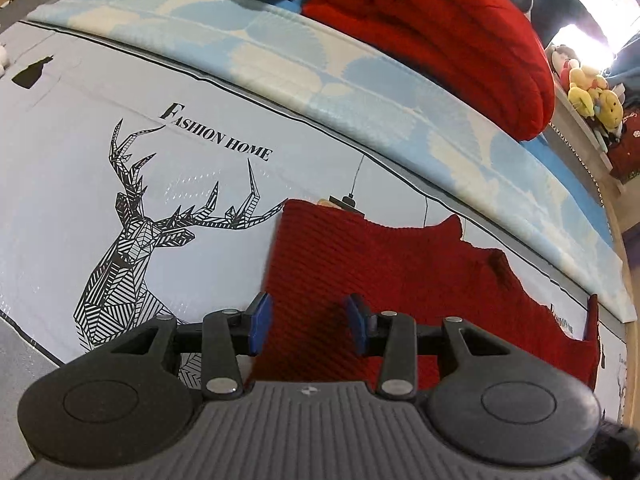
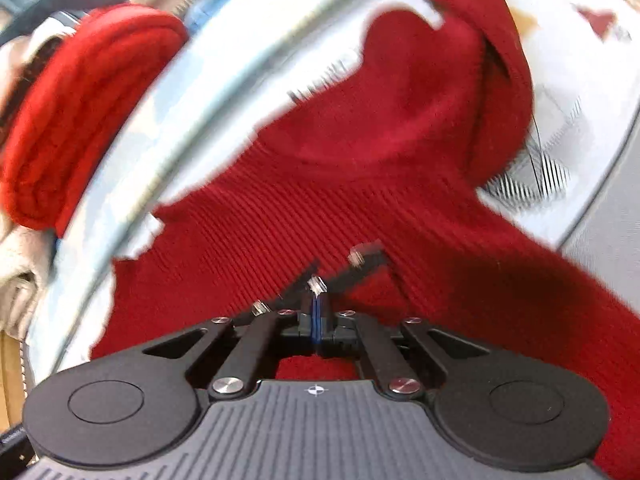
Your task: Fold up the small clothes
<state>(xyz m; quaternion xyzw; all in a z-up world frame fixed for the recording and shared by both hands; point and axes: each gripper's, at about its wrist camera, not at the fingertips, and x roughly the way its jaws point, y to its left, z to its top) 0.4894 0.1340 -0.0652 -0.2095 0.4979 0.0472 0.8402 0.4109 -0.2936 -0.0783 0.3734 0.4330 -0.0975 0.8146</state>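
1. A red knit (image 1: 400, 280) lies spread on the sheet (image 1: 60, 140), next to the printed deer (image 1: 136, 240).
2. The left claw (image 1: 310, 322) hangs over the knit's near left edge, jaws apart, blue pads (image 1: 260, 320) clear of the cloth.
3. The right claw (image 2: 316, 312) is pressed together low against the knit (image 2: 360, 184); whether any cloth is pinched, I cannot tell.
4. A folded red blanket (image 1: 440, 32) sits well behind.

"FASHION HOME" stands printed on the bedsheet (image 1: 80, 128).
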